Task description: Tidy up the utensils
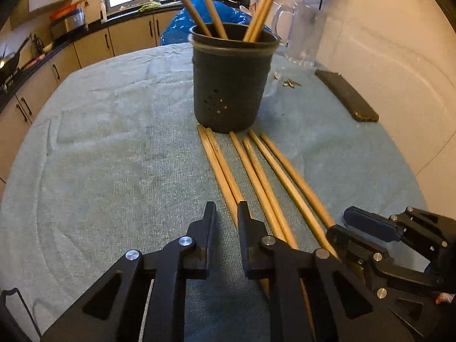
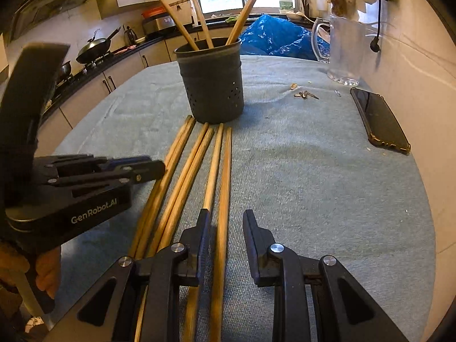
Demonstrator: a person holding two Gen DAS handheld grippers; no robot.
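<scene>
Two matte-black handheld units: the left gripper (image 2: 154,168) carries white "GenRobot.AI" lettering, the right gripper (image 2: 226,222) silver pivot screws, triangular cut-outs and ribbed blue-black pads on flat fingers.

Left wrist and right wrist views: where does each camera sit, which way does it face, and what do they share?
Left wrist: rides the left tool, facing down the wooden chopsticks toward the dark perforated plastic holder; the right tool shows beside it.
Right wrist: rides the right tool, facing the same way; the left tool and a hand show.
Shared: chopsticks, holder, black phone, blue-grey tablecloth.
</scene>
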